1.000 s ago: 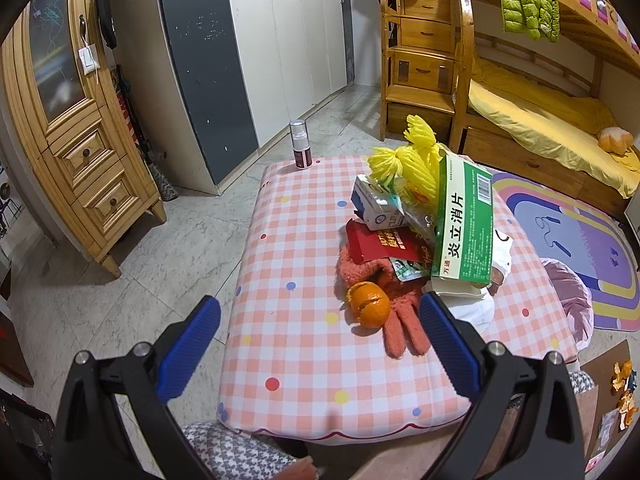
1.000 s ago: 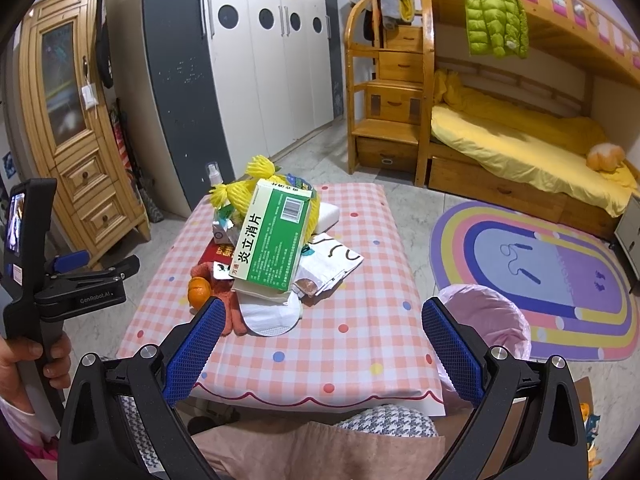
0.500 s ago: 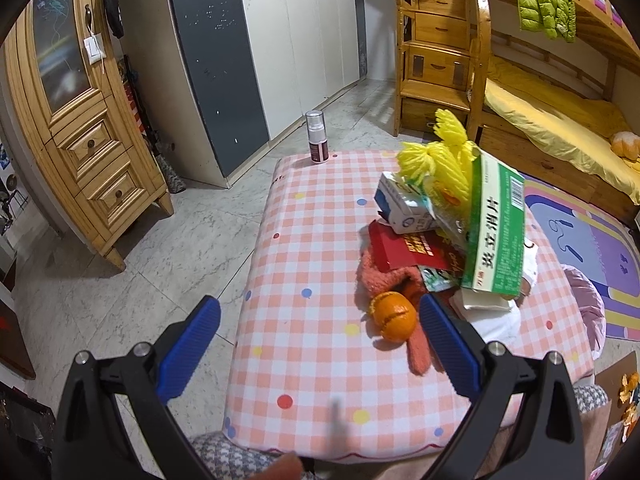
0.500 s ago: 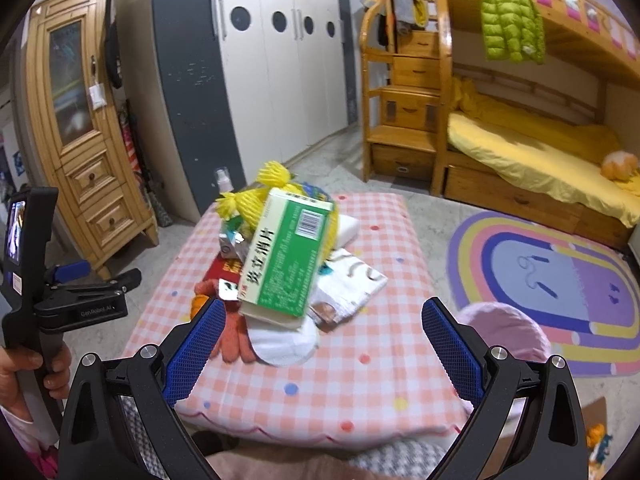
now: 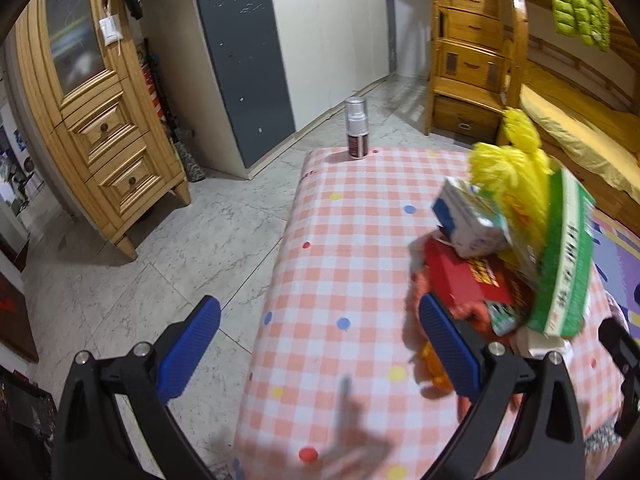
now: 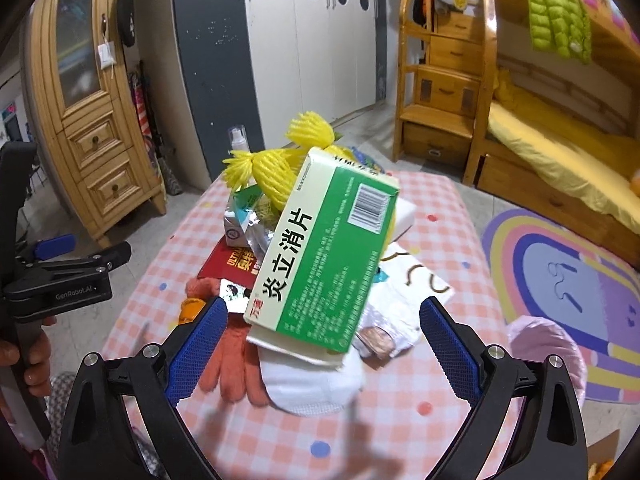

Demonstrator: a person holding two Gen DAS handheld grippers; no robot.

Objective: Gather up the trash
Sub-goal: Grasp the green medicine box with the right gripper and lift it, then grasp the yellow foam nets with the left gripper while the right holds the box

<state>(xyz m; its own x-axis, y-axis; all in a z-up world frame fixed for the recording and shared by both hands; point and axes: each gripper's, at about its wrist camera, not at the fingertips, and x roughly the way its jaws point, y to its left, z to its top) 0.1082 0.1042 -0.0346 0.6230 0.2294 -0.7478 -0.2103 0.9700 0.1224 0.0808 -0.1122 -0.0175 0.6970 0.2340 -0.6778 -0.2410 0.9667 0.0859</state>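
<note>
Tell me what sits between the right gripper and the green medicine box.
Nothing visible. The right gripper is open and aimed straight at the green medicine box, which lies tilted on top of the pile, over a white round piece. Only open air lies between.

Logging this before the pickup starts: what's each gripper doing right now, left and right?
Left gripper: open, holding nothing, above the checkered table.
Right gripper: open, holding nothing, facing the green box.
</note>
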